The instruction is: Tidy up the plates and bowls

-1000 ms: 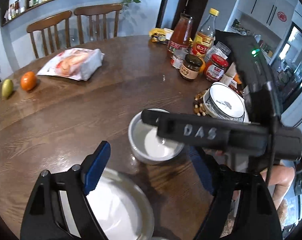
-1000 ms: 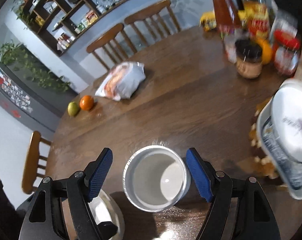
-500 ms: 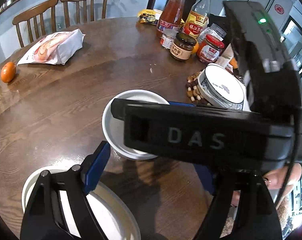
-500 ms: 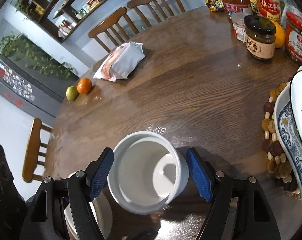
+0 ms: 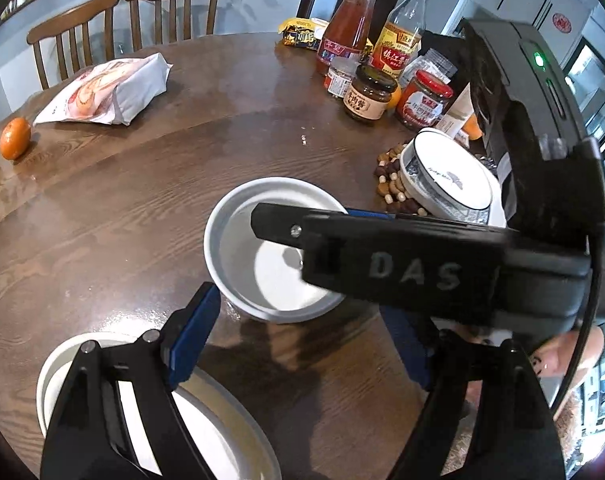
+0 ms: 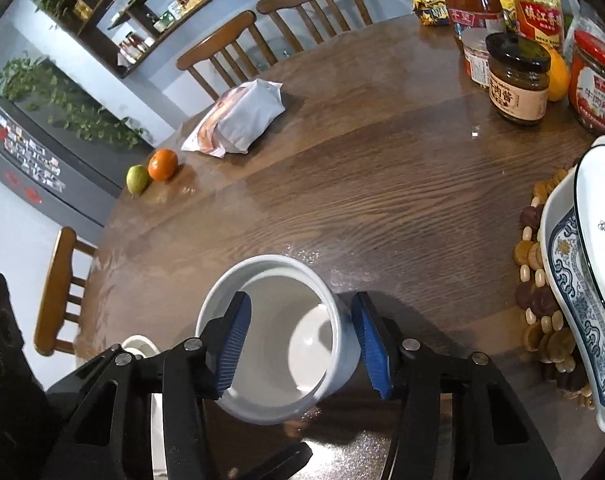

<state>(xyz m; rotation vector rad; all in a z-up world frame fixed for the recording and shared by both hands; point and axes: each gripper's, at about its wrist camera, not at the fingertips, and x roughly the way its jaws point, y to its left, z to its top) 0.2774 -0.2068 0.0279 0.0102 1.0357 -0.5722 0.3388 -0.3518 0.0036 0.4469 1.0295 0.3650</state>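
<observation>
So the right gripper (image 6: pixel 300 340) has one blue pad inside the white bowl (image 6: pixel 278 336) and the other outside its wall, straddling the rim on the side nearest the person, though I honestly can't tell if it's squeezing yet or just closing in. The bowl sits on the round wooden table (image 6: pixel 382 184), mid-table, tilted a bit in the right wrist view. The left gripper (image 5: pixel 302 344) hangs spread wide over bare wood, holding nothing, with a white plate (image 5: pixel 222 432) right under its left finger. That bowl looks like glazed ceramic: stiff, slick, probably hefty for a one-wall pinch, and it'd chip if it drops. I'd bite deep on the wall and keep it level. More dishes are stacked on the beaded trivet (image 6: pixel 538 280) to the right.
</observation>
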